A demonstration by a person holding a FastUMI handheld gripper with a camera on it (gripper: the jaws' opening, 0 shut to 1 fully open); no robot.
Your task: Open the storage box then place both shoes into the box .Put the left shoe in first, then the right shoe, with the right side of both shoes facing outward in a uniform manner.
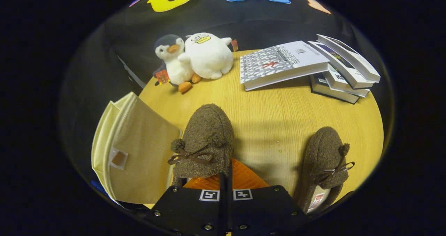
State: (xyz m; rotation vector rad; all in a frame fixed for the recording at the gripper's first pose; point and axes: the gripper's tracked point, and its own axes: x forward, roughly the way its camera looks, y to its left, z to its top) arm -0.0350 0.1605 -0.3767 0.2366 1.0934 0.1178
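Gripper (225, 180): fingers are pressing nearly together on the heel rim of the brown fuzzy slipper with a bow (205, 142); the heel itself is hidden.
Second brown fuzzy slipper (325, 163): lying near right on the round wooden table (275, 124), heel cut off.
Beige fabric storage box (136, 152): sitting left, lid flap raised, inside hidden.
Far: two plush toys (195, 58), stacked books (306, 67).

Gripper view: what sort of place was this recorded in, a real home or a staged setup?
Likely a staged booth, not a lived-in room: a small wooden table against a black cloth wall, dressed with props such as two plush toys and stacked books. The tool looks shut, fingers together at a brown shoe.
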